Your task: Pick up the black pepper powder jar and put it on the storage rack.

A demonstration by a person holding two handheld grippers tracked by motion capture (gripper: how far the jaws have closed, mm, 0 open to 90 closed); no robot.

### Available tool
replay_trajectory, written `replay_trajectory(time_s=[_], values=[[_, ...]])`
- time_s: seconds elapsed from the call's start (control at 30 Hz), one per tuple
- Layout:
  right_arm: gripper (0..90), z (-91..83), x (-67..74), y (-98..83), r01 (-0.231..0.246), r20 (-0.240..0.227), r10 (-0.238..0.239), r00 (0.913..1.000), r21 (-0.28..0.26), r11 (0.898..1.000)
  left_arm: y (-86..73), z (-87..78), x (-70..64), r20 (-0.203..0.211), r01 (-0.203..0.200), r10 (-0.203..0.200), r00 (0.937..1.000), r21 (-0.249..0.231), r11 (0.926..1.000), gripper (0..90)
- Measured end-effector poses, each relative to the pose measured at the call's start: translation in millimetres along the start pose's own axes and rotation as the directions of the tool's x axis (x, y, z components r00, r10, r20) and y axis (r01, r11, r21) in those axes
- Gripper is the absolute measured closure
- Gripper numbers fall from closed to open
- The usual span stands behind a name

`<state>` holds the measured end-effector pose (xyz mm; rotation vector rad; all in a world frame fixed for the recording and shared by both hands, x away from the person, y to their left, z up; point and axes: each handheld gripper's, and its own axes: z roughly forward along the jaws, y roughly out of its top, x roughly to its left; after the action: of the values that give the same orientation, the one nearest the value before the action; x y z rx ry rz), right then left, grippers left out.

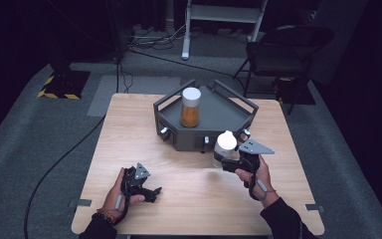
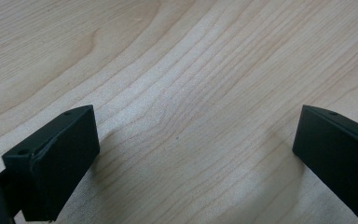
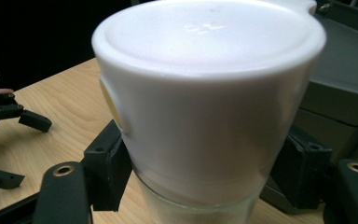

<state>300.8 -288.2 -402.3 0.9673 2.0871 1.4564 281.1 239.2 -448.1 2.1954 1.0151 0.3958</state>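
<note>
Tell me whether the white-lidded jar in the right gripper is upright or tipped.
Upright: the jar stands lid-up in the right gripper, jaws clamped on its sides below the lid.

Right gripper clamps a glass jar w/ white lid, jaws pressing just below the lid. Dark grey tray sits behind it; left gripper rests on the wooden tabletop, jaws apart.
</note>
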Motion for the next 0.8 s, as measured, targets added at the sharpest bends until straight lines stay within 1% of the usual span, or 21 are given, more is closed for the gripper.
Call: replay_trajectory(time_s=[0.1, 0.27, 0.47, 0.8], values=[[29.8, -3.4, 0.4, 5.0, -0.014, 0.011, 0.014, 0.9998, -0.003, 1.000, 0.0, 0.0, -0.1, 0.000, 0.001, -0.001, 1.0000, 0.000, 1.0000, 0.4], [29.9, -8.9, 2.6, 13.9, -0.012, 0.033, 0.013, 0.9994, -0.014, 1.000, 0.0, 0.0, 0.0, 0.000, 0.000, 0.000, 1.0000, 0.000, 1.0000, 0.4], [29.9, -15.8, 4.8, 26.0, -0.021, 0.058, 0.023, 0.9980, -0.029, 0.999, 0.0, 0.0, -0.1, 0.000, 0.000, 0.000, 1.0000, 0.000, 1.0000, 0.4], [30.0, -21.9, 5.6, 47.0, -0.017, 0.091, 0.020, 0.9956, -0.026, 1.000, 0.0, 0.0, 0.0, 0.000, 0.000, 0.000, 1.0000, 0.000, 1.0000, 0.4]])
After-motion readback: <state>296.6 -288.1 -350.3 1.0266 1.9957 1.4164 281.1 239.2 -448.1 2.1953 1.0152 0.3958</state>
